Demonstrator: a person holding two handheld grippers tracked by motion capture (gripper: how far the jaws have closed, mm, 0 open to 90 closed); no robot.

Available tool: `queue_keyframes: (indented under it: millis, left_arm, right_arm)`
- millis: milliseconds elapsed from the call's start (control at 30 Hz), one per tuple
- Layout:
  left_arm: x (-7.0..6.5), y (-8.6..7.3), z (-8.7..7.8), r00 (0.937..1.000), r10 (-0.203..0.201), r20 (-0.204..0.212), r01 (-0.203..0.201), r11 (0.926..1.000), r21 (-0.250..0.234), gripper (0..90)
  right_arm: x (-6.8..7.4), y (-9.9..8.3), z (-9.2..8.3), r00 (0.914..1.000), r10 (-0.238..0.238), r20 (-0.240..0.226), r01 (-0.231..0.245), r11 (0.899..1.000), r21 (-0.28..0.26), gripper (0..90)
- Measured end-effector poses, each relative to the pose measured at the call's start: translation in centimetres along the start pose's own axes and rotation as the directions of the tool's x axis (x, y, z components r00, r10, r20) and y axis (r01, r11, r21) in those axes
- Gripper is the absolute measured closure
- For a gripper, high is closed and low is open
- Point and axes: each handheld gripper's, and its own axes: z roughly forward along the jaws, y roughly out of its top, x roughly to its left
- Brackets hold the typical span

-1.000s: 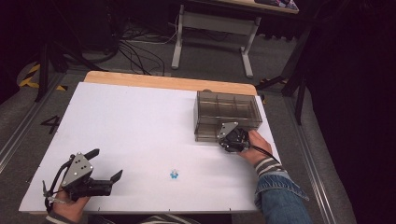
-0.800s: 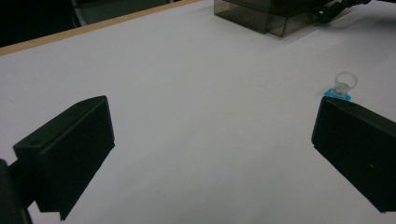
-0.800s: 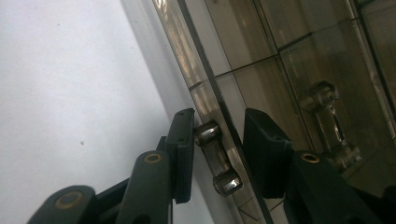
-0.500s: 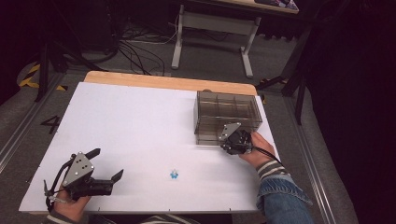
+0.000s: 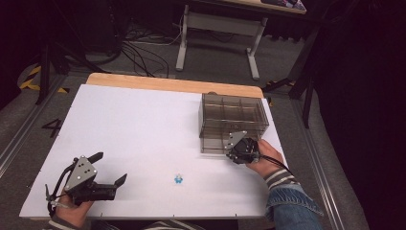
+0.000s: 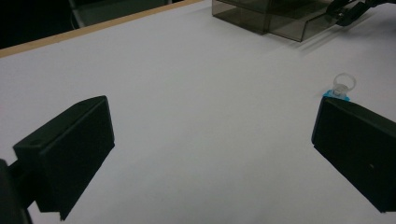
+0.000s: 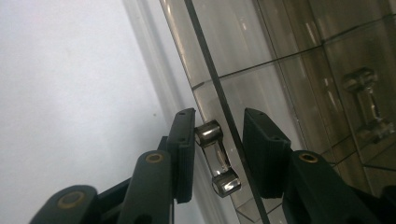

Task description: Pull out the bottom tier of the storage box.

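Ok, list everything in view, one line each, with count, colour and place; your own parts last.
table: one, white top with a wooden far edge, centre.
box: one, smoky clear, compartmented, far right of the table.
handle: one, clear, on the box's front, between the right jaws.
small piece: one, blue with a clear ring, near middle of the table.
desk: one, grey legs, beyond the table.
left gripper: one, black, near left, open.
right gripper: one, black, at the handle.
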Motion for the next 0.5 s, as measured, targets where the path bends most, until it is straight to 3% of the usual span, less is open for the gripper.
queue_keyframes:
  millis: [433, 500]
  left_arm:
    - [0.03, 0.0, 0.01, 1.0, 0.002, -0.002, -0.002, 1.0, 0.0, 0.0]
    - [0.04, 0.0, 0.01, 1.0, 0.002, -0.003, -0.002, 1.0, 0.001, 0.0]
  right_arm:
    - [0.81, -0.18, -0.19, 0.9997, -0.015, -0.021, 0.016, 1.0, 0.013, 66.3]
    - [1.08, -0.19, -0.17, 0.9997, 0.003, -0.025, -0.003, 1.0, 0.012, 66.6]
